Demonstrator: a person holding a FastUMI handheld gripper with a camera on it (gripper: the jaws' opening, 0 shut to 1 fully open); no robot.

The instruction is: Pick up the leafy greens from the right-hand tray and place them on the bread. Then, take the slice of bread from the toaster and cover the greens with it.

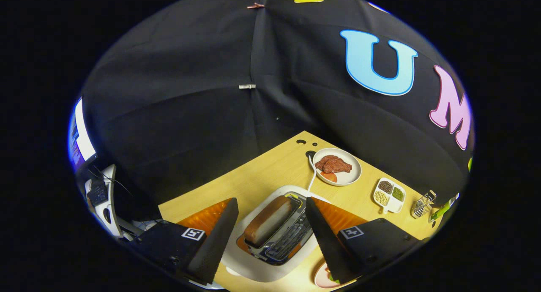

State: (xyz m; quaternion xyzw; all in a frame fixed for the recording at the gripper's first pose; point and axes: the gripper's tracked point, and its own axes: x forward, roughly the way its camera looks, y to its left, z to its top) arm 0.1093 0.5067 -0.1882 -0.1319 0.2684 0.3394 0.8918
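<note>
Gripper spread wide over toaster, bread slice betw fingers, untouched. Drop straight, pinch slice's flat sides, lift w/o tilting.

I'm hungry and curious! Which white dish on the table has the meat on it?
The round plate beyond the open gripper, behind the toaster. It holds the brownish meat; the little divided dish beside it holds beans and seeds instead.

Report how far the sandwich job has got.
Greens step: cannot confirm; a bit of green shows on the pink plate behind one finger. In hand: the open gripper hangs over the white toaster, straddling the brown bread slice. Left: grasp it, cover the greens.
</note>
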